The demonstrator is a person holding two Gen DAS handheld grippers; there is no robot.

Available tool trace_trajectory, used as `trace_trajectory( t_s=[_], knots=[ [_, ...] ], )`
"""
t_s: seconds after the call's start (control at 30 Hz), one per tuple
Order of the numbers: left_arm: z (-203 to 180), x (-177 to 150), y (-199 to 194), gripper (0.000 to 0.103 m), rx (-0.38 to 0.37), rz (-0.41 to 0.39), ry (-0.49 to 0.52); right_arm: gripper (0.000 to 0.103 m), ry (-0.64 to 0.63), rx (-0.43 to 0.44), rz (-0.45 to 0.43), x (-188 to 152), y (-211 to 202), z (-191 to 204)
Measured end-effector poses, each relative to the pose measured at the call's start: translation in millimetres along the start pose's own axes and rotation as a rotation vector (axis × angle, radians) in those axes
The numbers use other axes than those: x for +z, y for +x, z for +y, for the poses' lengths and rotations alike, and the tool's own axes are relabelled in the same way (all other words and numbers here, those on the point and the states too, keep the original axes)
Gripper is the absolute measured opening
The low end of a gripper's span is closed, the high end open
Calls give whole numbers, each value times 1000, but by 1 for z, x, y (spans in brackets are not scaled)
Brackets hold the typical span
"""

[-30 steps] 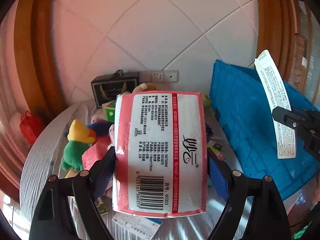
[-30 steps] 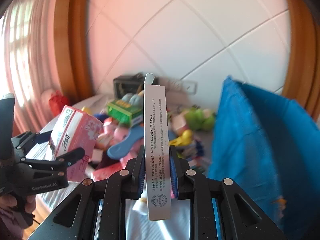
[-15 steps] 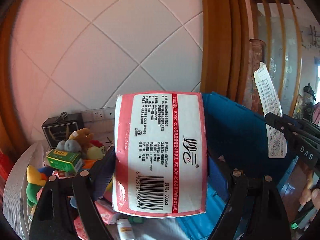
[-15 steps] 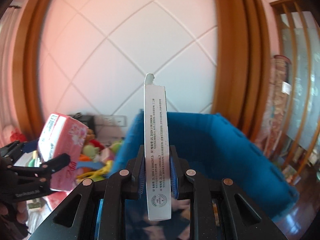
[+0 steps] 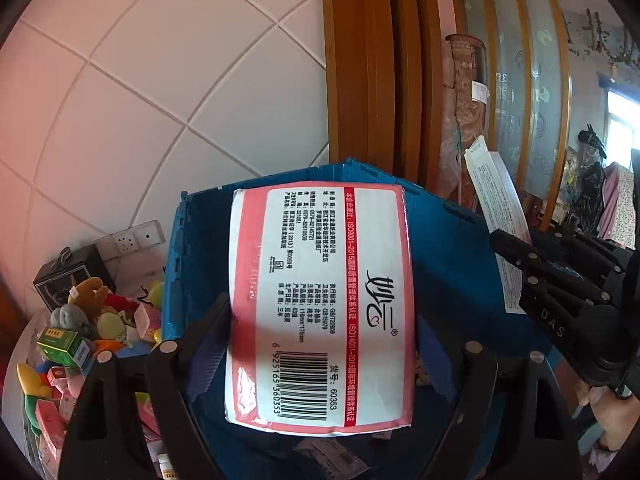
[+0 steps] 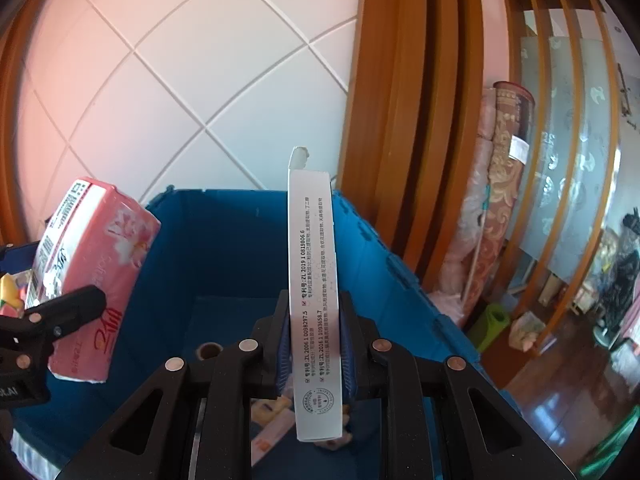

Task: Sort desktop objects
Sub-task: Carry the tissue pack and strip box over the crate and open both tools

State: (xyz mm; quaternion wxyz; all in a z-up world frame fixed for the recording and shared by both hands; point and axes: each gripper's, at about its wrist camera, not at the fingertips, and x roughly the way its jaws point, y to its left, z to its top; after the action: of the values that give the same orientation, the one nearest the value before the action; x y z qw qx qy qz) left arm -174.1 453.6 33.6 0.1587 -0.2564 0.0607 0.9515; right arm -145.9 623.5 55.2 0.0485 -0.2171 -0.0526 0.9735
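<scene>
My left gripper [image 5: 320,328] is shut on a pink and white tissue pack [image 5: 316,264], jaws set wide around its sides. The pack hangs over the open blue crate [image 5: 188,264]. My right gripper [image 6: 315,320] is shut on a thin white carton [image 6: 312,232], held upright on its edge above the same blue crate [image 6: 224,248]. In the right wrist view the tissue pack [image 6: 96,264] shows at the left, over the crate's left wall. In the left wrist view the white carton [image 5: 496,204] and the right gripper [image 5: 516,252] show at the right.
A heap of plush toys and small boxes [image 5: 80,332] lies on the table left of the crate, by a black box [image 5: 68,276] and a wall socket [image 5: 132,236]. A few packets [image 6: 272,412] lie in the crate. A wooden frame [image 6: 400,120] and rolled rugs [image 6: 504,200] stand behind.
Both grippers have swung right, away from the toy heap to above the blue crate. Each has kept its hold, the left on the tissue pack and the right on the white carton.
</scene>
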Motion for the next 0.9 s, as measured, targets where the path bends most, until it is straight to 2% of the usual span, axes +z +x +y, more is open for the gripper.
trace_trajectory(
  t_s=[0.07, 0.23, 0.37, 0.47, 0.77, 0.8, 0.87, 0.9],
  knots=[
    [-1, -1, 10, 85, 14, 22, 1, 21, -13, -9, -10, -3, 7, -4],
    [6, -1, 17, 85, 47, 56, -35, 21, -5, 34, 2, -9, 28, -11],
    [9, -3, 26, 86, 24, 117, -55, 21, -9, 34, 12, -11, 37, -13],
    [5, -3, 28, 86, 23, 136, -44, 21, 31, 48, 74, -12, 48, -19],
    [0, -2, 22, 89, 44, 98, -16, 22, 27, 30, 79, -11, 49, -16],
    [0, -2, 21, 89, 44, 95, -16, 24, 26, 27, 79, -11, 48, -15],
    [1, -2, 22, 89, 40, 96, -18, 36, 30, 26, 81, -11, 49, -16],
    [2, -2, 22, 89, 39, 96, -19, 50, 33, 30, 79, -10, 47, -16]
  ],
)
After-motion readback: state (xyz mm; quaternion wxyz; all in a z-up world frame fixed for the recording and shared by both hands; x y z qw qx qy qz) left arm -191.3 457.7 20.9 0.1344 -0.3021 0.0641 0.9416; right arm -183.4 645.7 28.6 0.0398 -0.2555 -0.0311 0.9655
